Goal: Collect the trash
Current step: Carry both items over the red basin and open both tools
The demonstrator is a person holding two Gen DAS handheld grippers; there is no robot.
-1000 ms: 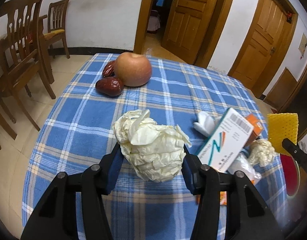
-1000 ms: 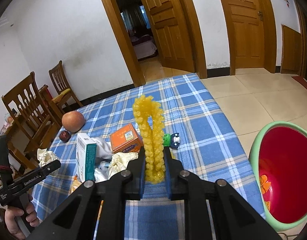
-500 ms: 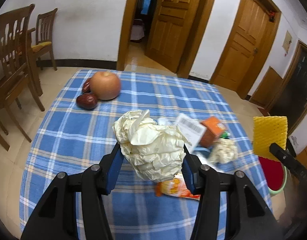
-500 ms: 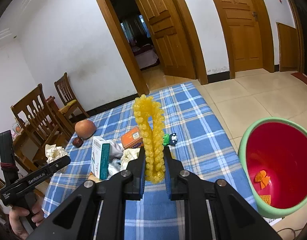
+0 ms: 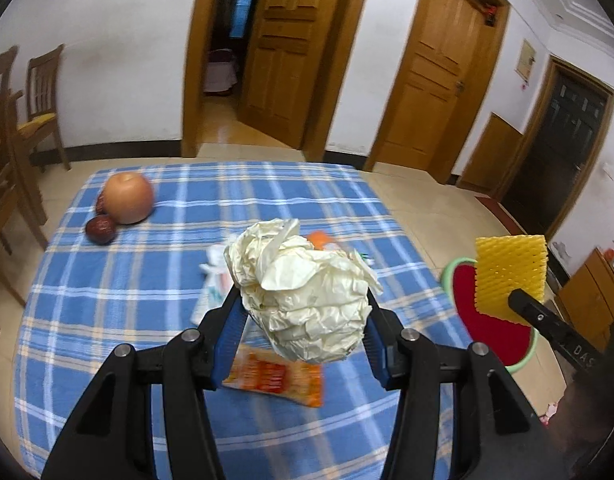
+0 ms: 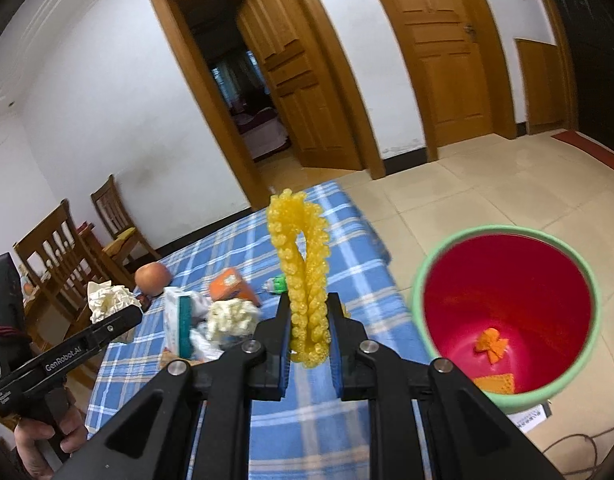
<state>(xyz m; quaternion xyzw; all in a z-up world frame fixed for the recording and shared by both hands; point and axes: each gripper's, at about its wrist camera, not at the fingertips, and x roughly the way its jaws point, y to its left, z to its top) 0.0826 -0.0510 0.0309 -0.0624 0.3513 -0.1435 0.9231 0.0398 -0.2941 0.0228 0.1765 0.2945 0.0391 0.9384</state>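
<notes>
Both loads look light and crushable: the left gripper (image 5: 303, 316) clamps the crumpled paper ball (image 5: 303, 292) at its middle above the table (image 5: 107, 300), while the right gripper (image 6: 309, 340) pinches the yellow foam net (image 6: 305, 280), probably springy, near the red bin (image 6: 507, 312).

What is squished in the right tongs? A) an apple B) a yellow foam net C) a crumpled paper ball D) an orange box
B: the right tongs pinch the yellow foam net; the left tongs hold the crumpled paper ball.
</notes>
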